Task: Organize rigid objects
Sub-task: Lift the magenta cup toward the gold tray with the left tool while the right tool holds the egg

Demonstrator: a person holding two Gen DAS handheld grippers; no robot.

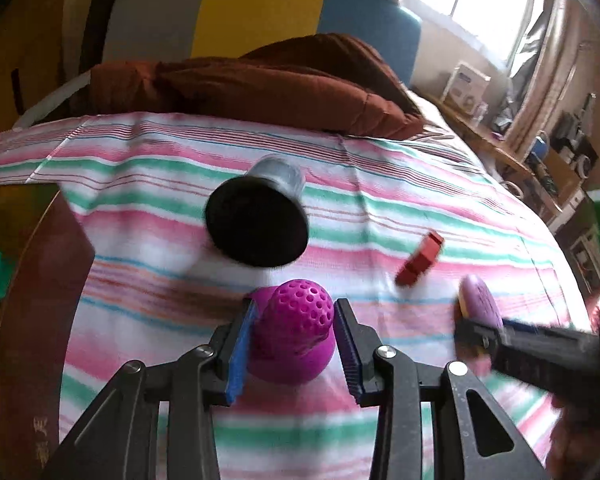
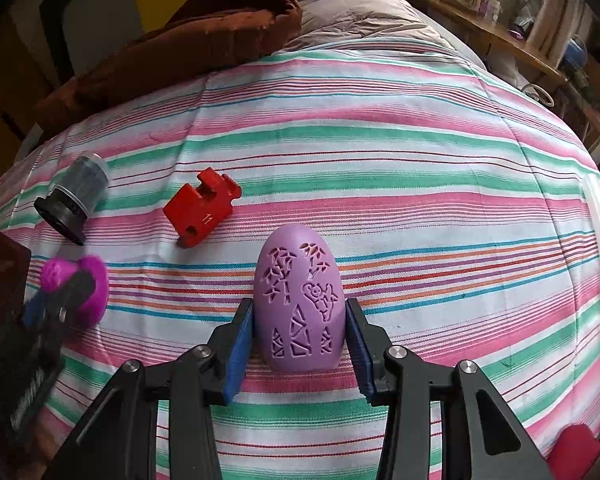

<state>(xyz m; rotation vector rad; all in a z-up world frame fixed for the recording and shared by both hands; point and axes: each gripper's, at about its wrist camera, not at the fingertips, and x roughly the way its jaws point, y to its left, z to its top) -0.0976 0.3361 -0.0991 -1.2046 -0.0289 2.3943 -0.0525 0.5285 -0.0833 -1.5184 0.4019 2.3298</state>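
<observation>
Your left fingers (image 1: pixel 294 340) bracket the magenta shaker (image 1: pixel 296 336); your right fingers (image 2: pixel 298 336) flank the lilac egg (image 2: pixel 300 304). Whether either pinches, I cannot tell. Both look stiff, light, slick: grip their widest sides.

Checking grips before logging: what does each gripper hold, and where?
Left gripper: magenta dimpled piece, by its sides, grip uncertain. Right gripper: lilac egg, by its lower sides.

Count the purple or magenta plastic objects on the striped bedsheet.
2: a magenta perforated plastic piece between the left gripper pads, and a lilac carved plastic egg between the right gripper pads. Others may be hidden.
</observation>
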